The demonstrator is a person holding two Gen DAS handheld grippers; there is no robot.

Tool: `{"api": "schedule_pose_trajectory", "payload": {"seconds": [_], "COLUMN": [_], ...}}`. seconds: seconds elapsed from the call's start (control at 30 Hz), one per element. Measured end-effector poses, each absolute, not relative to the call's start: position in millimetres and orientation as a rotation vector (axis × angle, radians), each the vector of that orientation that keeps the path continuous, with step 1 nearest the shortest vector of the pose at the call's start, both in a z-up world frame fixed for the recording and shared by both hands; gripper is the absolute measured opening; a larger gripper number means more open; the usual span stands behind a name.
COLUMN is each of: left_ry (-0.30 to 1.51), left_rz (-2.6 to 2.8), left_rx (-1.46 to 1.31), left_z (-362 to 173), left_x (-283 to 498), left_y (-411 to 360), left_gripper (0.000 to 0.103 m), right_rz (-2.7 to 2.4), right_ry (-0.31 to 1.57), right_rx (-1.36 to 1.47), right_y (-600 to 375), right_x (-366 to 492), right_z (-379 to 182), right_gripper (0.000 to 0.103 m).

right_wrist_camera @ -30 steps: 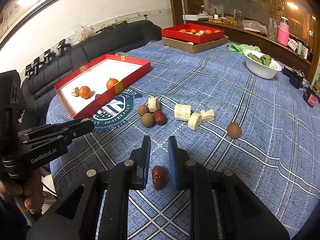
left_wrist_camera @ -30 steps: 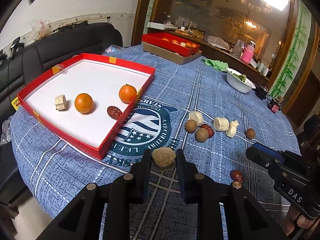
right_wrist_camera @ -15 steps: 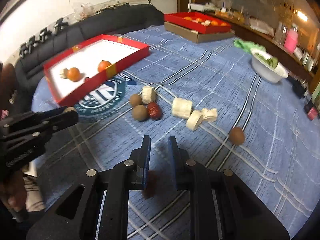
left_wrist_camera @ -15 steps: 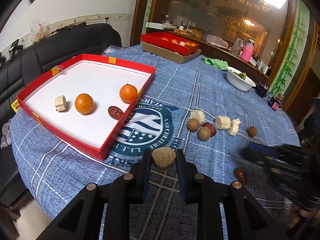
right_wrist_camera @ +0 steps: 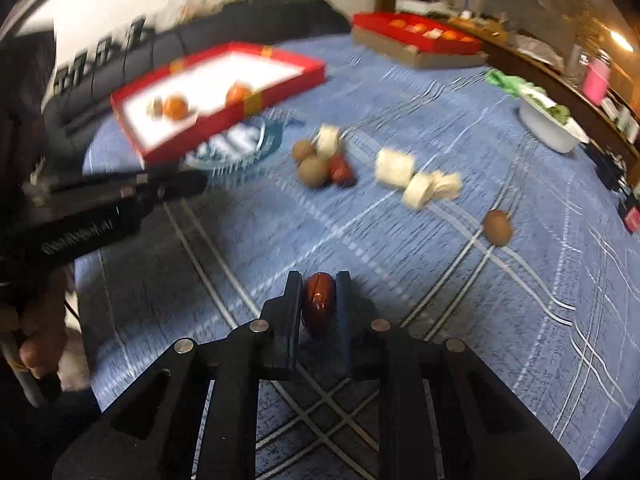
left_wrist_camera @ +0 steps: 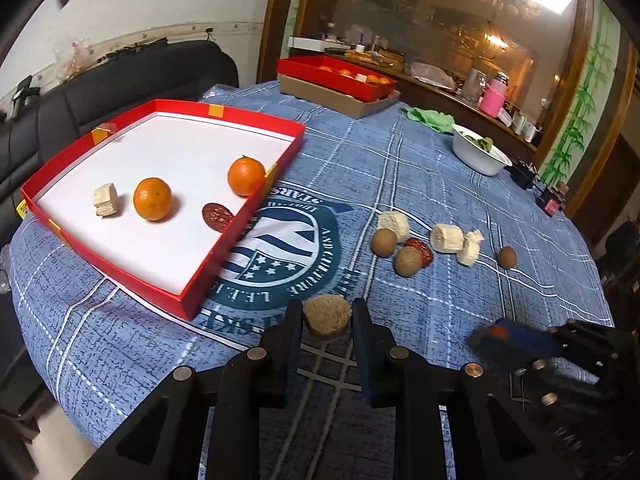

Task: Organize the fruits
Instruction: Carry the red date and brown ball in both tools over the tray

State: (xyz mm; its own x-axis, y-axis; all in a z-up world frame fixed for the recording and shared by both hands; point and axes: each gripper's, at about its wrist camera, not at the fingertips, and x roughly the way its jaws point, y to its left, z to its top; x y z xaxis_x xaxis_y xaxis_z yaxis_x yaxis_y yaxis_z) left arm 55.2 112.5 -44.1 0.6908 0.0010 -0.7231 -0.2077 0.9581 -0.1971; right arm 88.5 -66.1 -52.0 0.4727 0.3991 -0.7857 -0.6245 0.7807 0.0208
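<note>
Tablecloth [right_wrist_camera: 500, 152]: right-view-only red date [right_wrist_camera: 319, 300] between jaws

This is a home living or dining room. A round table under a blue plaid tablecloth [left_wrist_camera: 440, 184] fills the middle; a black leather sofa [left_wrist_camera: 120, 80] stands at ten o'clock, and a dark wooden glass-fronted cabinet [left_wrist_camera: 440, 20] with cluttered shelf runs at one o'clock.

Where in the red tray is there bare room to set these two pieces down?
The tray's far half, from the oranges back to the far wall, is bare. So is the near corner, in front of the date. The middle row is crowded: block, two oranges, date.
</note>
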Motion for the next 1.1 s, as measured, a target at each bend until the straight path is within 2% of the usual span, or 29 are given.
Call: {"api": "schedule_pose_trajectory", "payload": {"seconds": [1.1], "left_ry": [0.729], "left_rz": [0.191], "left_rx": [-0.295], "left_z": [-17.3], "left_x": [43.1], "left_y": [142.2], "left_gripper": [0.023], "right_rz": [0.707], "right_ry": [0.759], "right_rx": [-0.171], "right_y": [-36.2], "right_x": [93.5], "right_z": [-5.8], "right_gripper": [0.016]}}
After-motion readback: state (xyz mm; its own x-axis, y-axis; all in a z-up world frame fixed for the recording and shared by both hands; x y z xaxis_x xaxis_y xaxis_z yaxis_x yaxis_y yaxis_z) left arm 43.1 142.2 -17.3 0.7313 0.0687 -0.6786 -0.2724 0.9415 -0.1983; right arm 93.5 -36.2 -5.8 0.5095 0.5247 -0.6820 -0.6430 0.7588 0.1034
